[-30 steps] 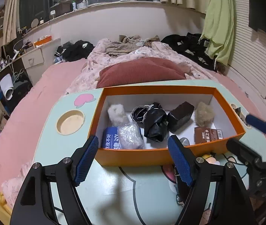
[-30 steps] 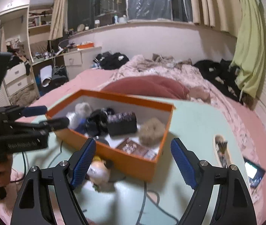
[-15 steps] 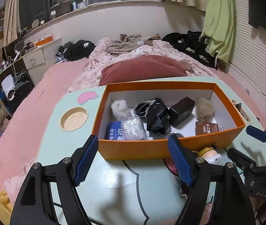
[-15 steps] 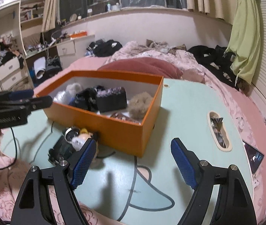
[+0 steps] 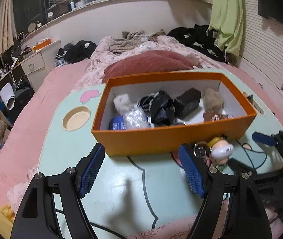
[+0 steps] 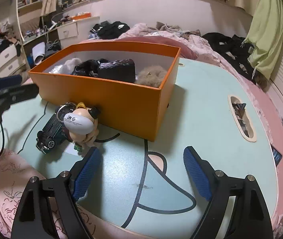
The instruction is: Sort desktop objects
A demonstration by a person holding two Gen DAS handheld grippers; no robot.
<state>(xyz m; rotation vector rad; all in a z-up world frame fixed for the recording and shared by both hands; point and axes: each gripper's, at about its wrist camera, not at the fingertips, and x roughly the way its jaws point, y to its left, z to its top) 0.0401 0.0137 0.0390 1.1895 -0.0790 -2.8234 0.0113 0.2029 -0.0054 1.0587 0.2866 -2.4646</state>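
An orange box (image 5: pixel 161 140) (image 6: pixel 109 97) stands on the pale green table (image 5: pixel 121 179) (image 6: pixel 201 103). It holds fluffy balls, a black bag, a dark brown block, a blue packet and a clear wrapper. In front of it lie a figurine keychain (image 5: pixel 220 149) (image 6: pixel 81 122) and a dark green toy car (image 6: pixel 50 134). My left gripper (image 5: pixel 141 169) is open and empty, just short of the box's front wall. My right gripper (image 6: pixel 141 171) is open and empty, over bare table right of the toys.
The table has a round cup recess (image 5: pixel 76 118) at left and an oblong slot (image 6: pixel 241 117) with scraps at right. A phone (image 6: pixel 277 156) lies by the table's right edge. A black cable (image 6: pixel 107 138) runs under the toys. Pink bedding surrounds the table.
Both grippers have drawn back from the box and dropped lower. The right wrist view has swung left, so the toy car and figurine now lie closer before it. Both stay open.
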